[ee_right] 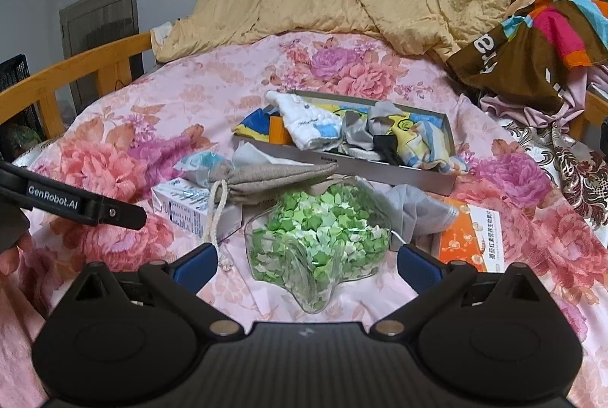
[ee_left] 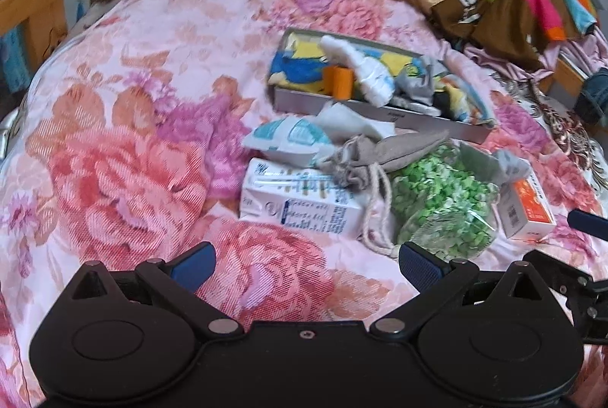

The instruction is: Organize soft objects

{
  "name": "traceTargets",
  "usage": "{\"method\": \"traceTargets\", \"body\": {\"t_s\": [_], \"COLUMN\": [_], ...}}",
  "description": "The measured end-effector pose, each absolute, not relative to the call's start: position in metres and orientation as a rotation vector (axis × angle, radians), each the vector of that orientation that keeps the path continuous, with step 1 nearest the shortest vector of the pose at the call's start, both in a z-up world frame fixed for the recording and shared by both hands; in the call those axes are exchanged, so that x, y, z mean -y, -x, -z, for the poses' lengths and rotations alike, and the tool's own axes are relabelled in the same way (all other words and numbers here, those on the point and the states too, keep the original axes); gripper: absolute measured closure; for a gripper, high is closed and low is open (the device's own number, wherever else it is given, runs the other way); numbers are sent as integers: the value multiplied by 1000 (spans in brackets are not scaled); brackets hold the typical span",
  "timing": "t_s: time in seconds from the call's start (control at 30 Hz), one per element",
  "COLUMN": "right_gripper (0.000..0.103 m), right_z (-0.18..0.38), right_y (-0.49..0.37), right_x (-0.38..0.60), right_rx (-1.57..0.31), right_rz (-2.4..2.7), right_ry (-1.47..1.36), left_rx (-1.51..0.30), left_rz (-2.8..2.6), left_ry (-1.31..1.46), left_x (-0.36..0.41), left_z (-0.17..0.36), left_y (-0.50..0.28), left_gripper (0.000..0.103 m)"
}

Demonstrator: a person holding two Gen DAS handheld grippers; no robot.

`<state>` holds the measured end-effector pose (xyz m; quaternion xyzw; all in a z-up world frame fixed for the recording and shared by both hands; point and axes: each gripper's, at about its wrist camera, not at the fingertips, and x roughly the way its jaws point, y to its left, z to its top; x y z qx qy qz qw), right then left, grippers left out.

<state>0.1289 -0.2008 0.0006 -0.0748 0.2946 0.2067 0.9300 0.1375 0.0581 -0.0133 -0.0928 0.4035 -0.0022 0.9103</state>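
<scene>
the linen pouch (ee_right: 262, 178) lies on the bedspread (ee_left: 133, 142) just in front of the tray (ee_right: 437, 176), across the carton (ee_left: 300, 204), beside the jar (ee_right: 323, 237) of green bits. it looks limp and light, likely to sag, so i'd pinch the gathered neck by the cord (ee_left: 374, 218). its long axis runs left to right, neck pointing left. the left gripper (ee_left: 306, 261) and right gripper (ee_right: 306, 261) both hover with jaws wide, holding nothing.
</scene>
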Motion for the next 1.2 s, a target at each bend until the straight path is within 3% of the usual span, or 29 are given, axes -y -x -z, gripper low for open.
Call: {"method": "traceTargets", "body": {"t_s": [0.57,1.2], "right_gripper": [0,1], "right_z": [8,16], "right_y": [-156,-215], "right_x": [175,146], "right_rx": [-599,-515], "right_rz": [-464,-520], "right_ry": [197,266], "left_rx": [-884,-798], "left_rz": [-12,-2], "left_ry": [286,304], "left_x": [-71,-93], "left_z": [15,17], "left_y": [-150,-204], "left_gripper": [1,1]}}
